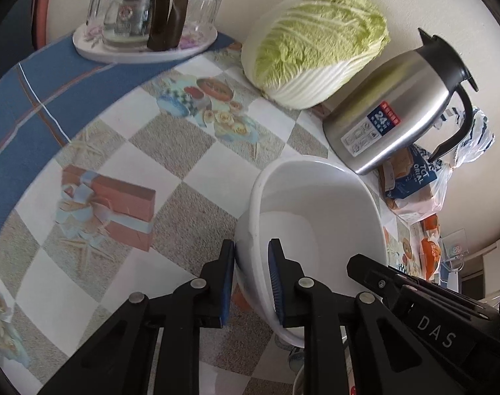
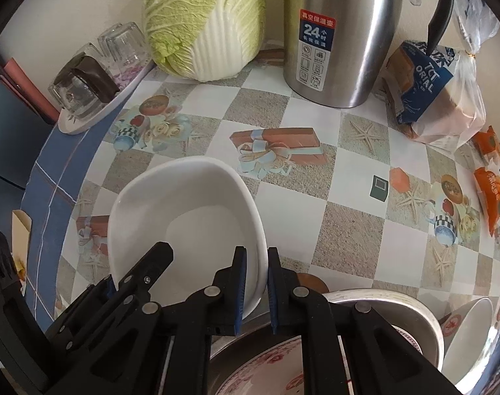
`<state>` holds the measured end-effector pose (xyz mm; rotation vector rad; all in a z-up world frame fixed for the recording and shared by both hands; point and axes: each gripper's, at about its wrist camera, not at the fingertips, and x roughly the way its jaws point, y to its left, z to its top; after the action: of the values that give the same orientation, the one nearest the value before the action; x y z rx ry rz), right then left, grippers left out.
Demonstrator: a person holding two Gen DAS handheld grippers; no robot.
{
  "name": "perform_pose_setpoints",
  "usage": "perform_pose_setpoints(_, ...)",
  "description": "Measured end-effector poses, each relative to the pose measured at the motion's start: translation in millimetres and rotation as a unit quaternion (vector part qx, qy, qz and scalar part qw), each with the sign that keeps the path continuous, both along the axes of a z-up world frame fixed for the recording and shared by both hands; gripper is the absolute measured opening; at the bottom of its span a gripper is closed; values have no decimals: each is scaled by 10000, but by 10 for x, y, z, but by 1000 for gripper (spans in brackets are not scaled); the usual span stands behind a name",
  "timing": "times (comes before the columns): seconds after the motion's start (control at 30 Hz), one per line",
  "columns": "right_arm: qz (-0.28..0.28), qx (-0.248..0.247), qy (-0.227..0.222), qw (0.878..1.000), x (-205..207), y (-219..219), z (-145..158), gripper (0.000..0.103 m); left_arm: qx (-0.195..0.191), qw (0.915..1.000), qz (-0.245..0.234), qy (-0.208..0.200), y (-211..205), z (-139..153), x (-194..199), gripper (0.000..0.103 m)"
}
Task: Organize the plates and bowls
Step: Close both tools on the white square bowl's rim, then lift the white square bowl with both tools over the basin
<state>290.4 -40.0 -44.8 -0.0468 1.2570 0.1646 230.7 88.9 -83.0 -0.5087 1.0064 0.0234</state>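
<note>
A plain white bowl (image 1: 315, 210) hangs tilted just above the patterned tablecloth, gripped from both sides. My left gripper (image 1: 251, 251) is shut on its left rim, one blue pad outside the wall and one inside. In the right wrist view the same white bowl (image 2: 184, 204) fills the lower left, and my right gripper (image 2: 257, 258) is shut on its thin right rim. A black finger (image 1: 365, 268) of the right gripper shows at the bowl's far side. Below the right gripper a metal basin (image 2: 411, 316) holds a floral plate (image 2: 266, 368).
A napa cabbage (image 1: 315, 42), a steel thermos jug (image 1: 398, 105) and a bagged loaf (image 2: 437, 98) stand along the wall. A tray of upturned glasses (image 1: 144, 33) sits at the table's far left. A small bowl (image 2: 463, 332) leans beside the basin. Orange packets (image 2: 490, 194) lie at the right.
</note>
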Motion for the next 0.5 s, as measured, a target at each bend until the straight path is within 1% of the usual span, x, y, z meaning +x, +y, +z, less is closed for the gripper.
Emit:
perform_pose_setpoints(0.27,111,124,-368,9992,-205,52,312,13,208,9991,-2,-381,11,373,-164,22)
perform_pose_setpoints(0.4,47,286,-490,9984,-344,-32,456,13,464,9971,-104,-591,-89,572,-293,22)
perform_pose_setpoints(0.5,-16,435,-603,9972,-450,-111,564,13,546,9960,-169,-682,-161,683,-362,22)
